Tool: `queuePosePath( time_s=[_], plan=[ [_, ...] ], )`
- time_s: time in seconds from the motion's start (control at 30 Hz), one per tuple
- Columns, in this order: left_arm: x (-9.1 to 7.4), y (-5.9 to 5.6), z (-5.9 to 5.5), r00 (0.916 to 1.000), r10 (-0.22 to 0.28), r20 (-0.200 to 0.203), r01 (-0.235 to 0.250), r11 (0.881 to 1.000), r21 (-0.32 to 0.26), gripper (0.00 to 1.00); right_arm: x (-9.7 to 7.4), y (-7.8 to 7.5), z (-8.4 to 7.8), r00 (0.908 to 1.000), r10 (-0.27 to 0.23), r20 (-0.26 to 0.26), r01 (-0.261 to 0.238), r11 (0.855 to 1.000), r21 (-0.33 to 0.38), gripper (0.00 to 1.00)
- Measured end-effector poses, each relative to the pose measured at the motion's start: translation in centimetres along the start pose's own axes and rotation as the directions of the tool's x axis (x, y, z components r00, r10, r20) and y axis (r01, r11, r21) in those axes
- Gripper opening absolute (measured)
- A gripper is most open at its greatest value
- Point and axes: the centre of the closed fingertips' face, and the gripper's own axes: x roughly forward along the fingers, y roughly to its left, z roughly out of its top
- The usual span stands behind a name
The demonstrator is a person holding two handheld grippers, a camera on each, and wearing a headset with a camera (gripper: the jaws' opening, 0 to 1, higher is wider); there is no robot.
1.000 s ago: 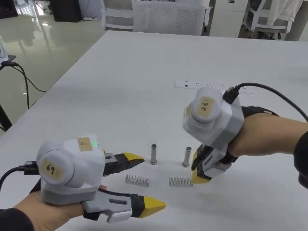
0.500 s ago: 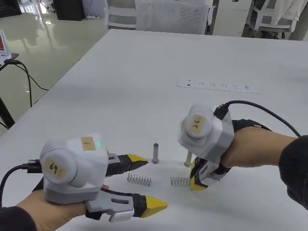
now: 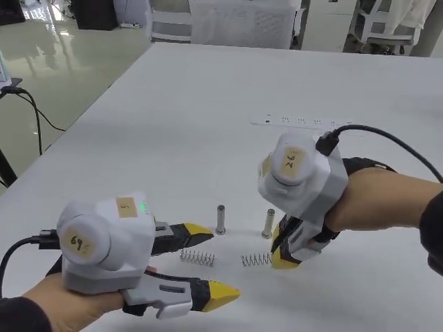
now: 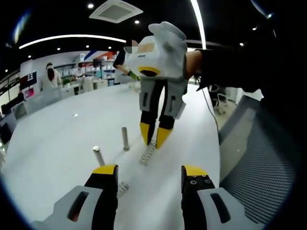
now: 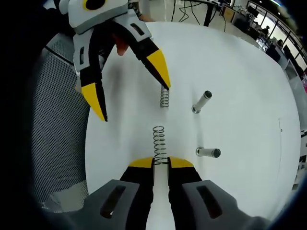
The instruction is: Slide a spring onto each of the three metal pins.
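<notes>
Desk: a broad white desk carries all the parts, which sit low and centre in the head view.
Right tongs: the right tongs have a grey-white body and black jaws with yellow tips. They are clamped on the near end of the held spring. In the head view they tilt down to the desk, right of centre.
Held spring: the held spring, a short silver coil of wire, runs straight up the frame from the jaw tips in the right gripper view. In the head view it lies flat on the desk with its right end at the yellow tips.
Left tongs: the left tongs, of the same make, are spread wide and grip nothing. They sit at the lower left of the head view, jaws pointing right.
Loose spring: the loose spring, a matching silver coil, lies flat on the desk left of the held spring and apart from it. In the head view it sits between the left tongs' two jaws. In the right gripper view one yellow tip sits just at its far end, and whether they touch cannot be told.
Left pin: the left pin, a short silver metal cylinder, stands upright just above the loose spring in the frame, its shaft bare.
Right pin: the right pin, its twin, stands upright beside the right tongs, just above the held spring, its shaft bare.
Power strip: a long white power strip lies further up the frame, well apart from the pins.
Cable: a black cable loops from the right tongs' body toward the right edge.
</notes>
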Motion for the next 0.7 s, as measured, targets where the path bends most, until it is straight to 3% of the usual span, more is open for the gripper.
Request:
queuePosePath(
  time_s=[0.27, 0.7],
  plan=[
    [0.1, -0.4, 0.4, 0.9997, -0.017, 0.017, 0.016, 1.0, 0.021, 0.41, -2.4, 1.8, 2.2, 0.998, 0.037, 0.051, -0.036, 0.999, -0.03, 0.08],
    [0.1, -1.2, 1.1, 0.9976, -0.053, 0.046, 0.05, 0.997, 0.06, 0.19, -2.4, 2.8, 3.7, 0.9973, 0.052, 0.051, -0.049, 0.996, -0.074, 0.08]
  ],
)
